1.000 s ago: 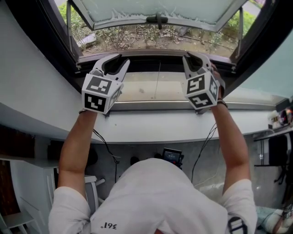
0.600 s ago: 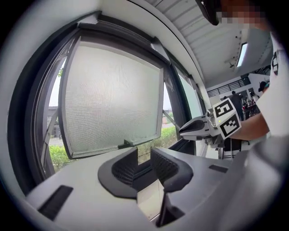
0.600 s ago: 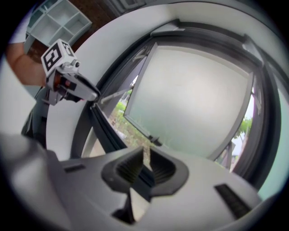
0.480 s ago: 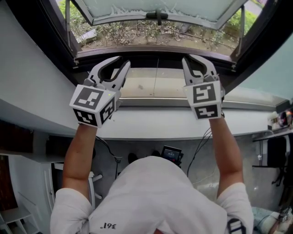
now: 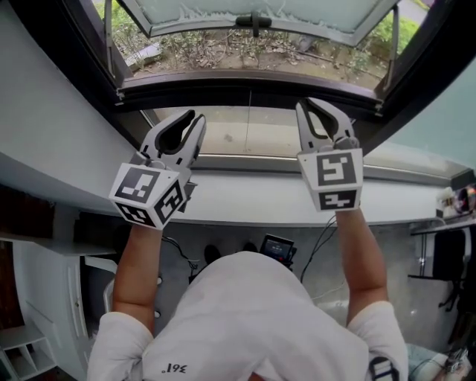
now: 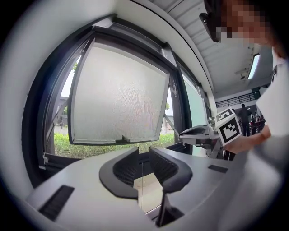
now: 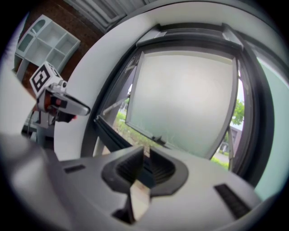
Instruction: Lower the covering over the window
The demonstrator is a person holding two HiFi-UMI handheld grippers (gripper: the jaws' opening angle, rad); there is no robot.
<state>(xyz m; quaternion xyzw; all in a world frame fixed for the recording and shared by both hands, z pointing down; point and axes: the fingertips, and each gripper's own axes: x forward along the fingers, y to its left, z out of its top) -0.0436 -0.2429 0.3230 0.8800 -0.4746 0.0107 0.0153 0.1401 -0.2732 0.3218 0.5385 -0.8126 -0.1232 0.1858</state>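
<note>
An awning window sash (image 5: 253,15) with frosted glass stands swung outward in its dark frame (image 5: 245,88). The same sash (image 6: 117,94) (image 7: 185,99) fills both gripper views. A thin cord (image 5: 249,111) hangs in front of the beige ledge (image 5: 260,135), between my two grippers. My left gripper (image 5: 192,117) (image 6: 143,153) points level at the window. Its jaws have just been closing, a narrow gap remains and nothing is between them. My right gripper (image 5: 312,104) (image 7: 145,152) is also narrowly open and empty. No covering shows in any view.
A white sill (image 5: 245,197) runs below the grippers, with white wall (image 5: 52,141) curving off to the left. Cables and a small screen device (image 5: 279,249) lie under it. Small items sit at the right edge (image 5: 457,195). Shrubs and ground lie outside (image 5: 223,52).
Both grippers have drawn back from the window frame toward the person and rolled a little. The left jaws stand narrower than before. The sash has not moved.
</note>
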